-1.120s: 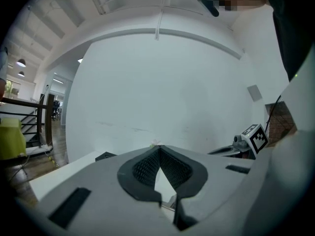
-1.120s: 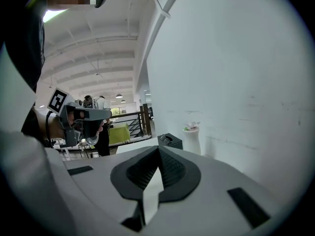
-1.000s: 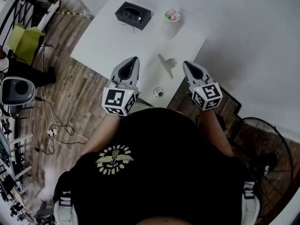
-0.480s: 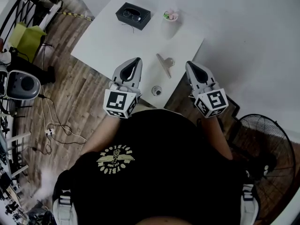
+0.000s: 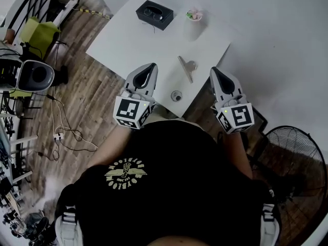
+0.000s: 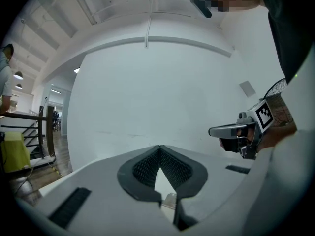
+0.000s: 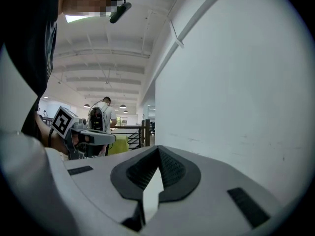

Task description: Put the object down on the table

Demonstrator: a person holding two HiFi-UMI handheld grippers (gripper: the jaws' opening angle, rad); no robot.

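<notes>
Metal clip (image 5: 187,67) lies free near the table's (image 5: 128,40) front edge, left gripper (image 5: 151,65) and right gripper (image 5: 213,69) both closed on nothing, so placing looks done and only backing away remains.

White table (image 5: 128,40), black box (image 5: 154,15), brown wood-grain floor (image 5: 87,106).

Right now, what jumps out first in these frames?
The left gripper and right gripper, each with a marker cube, hang at the near edge of the white table, fingers together and empty. A black case sits at the far side, and a silver clip lies mid-table.
</notes>
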